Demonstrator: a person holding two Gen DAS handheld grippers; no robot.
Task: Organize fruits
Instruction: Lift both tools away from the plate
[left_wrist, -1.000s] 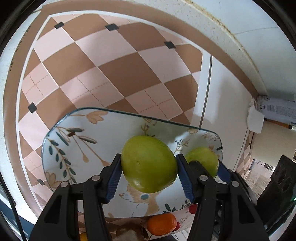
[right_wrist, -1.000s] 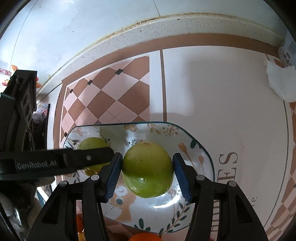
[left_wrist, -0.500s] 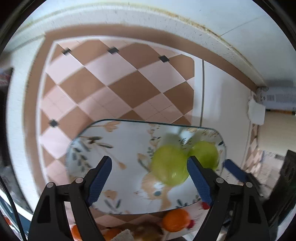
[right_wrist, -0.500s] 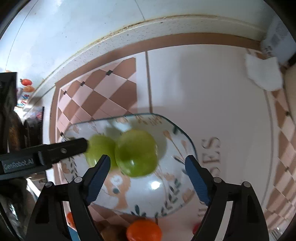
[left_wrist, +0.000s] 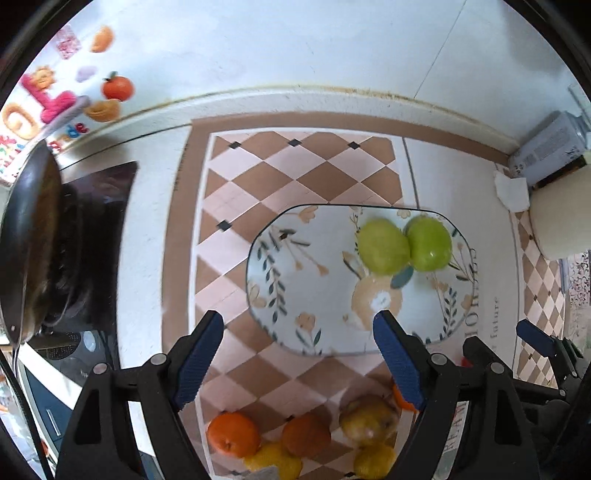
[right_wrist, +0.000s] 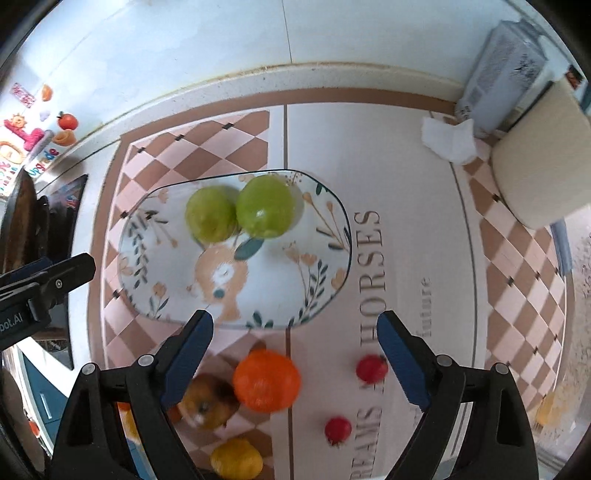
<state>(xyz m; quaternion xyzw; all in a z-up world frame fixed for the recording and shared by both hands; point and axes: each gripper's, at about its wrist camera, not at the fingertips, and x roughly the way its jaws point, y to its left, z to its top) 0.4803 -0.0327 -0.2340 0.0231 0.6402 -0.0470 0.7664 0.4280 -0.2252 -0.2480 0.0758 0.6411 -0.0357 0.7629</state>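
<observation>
Both green fruits (right_wrist: 240, 212) rest touching on the floral plate (right_wrist: 325, 291). Left gripper (left_wrist: 295, 360) and right gripper (right_wrist: 291, 363) hover empty, jaws spread. Next pick, likely the orange (right_wrist: 266, 380): centre jaws around it, close gently, lift clear of neighbouring fruit.

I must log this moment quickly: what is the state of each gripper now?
Left gripper: open, holding nothing.
Right gripper: open, holding nothing; both green fruits lie on the plate.

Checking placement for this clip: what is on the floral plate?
Two green fruits sit touching on the plate, toward its far side. The plate's pattern beneath them is covered.
</observation>
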